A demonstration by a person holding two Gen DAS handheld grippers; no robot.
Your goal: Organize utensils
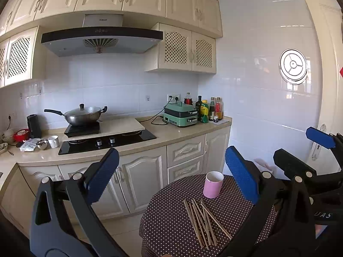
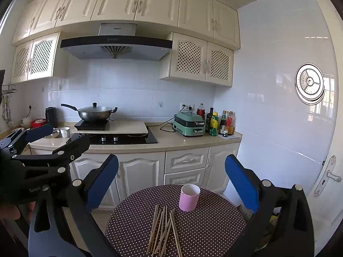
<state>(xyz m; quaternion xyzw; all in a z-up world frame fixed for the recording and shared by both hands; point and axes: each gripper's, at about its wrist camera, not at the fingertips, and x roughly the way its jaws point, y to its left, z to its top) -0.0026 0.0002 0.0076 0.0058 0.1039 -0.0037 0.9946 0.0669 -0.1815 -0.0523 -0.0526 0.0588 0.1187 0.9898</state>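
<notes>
right wrist view: both jaws gape empty above the bench (image 2: pixel 214 231); best approach the chopsticks (image 2: pixel 164 229) low, pinch one mid-shaft, then drop it in the pink cup (image 2: pixel 189 198).

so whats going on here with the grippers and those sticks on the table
A person holds two grippers above a small round table with a polka-dot cloth. The left gripper and right gripper are both open and hold nothing. A loose pile of chopsticks lies on the cloth, and an upright pink cup stands just behind it, with no chopsticks in it yet.
</notes>
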